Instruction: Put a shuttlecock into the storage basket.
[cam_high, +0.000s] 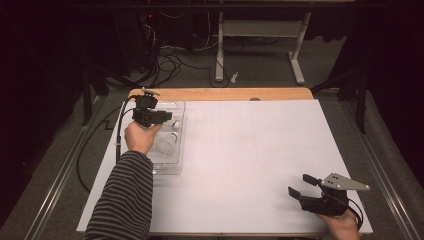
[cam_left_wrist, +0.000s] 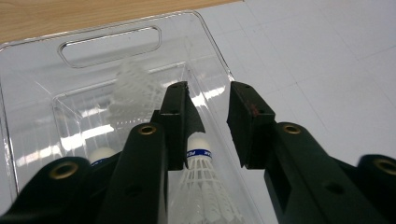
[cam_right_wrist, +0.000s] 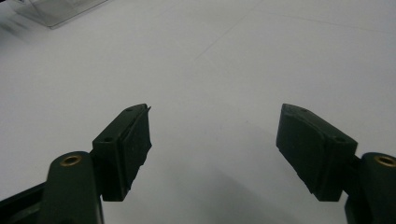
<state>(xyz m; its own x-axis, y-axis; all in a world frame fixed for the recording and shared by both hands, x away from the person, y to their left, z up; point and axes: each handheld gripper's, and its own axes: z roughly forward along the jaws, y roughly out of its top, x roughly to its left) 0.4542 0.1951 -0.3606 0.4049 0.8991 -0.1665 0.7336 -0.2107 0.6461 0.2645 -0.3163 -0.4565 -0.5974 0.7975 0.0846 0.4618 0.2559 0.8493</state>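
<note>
At the table's left edge, the left gripper (cam_high: 167, 117) hovers over a clear tray (cam_high: 176, 165), jaws part-open, gripping nothing. A shuttlecock (cam_left_wrist: 201, 179) lies in the tray below them: light, crushable feathers, so grip the cork. The left gripper view reveals more shuttlecocks. Far right, the right gripper (cam_high: 301, 185) idles, jaws wide, empty.

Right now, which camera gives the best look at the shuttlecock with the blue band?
The left gripper view: the shuttlecock lies close below the left claw, inside the clear tray, band and feathers plain. The high view shows it as a small white shape. The right gripper view catches just a tray corner.
</note>
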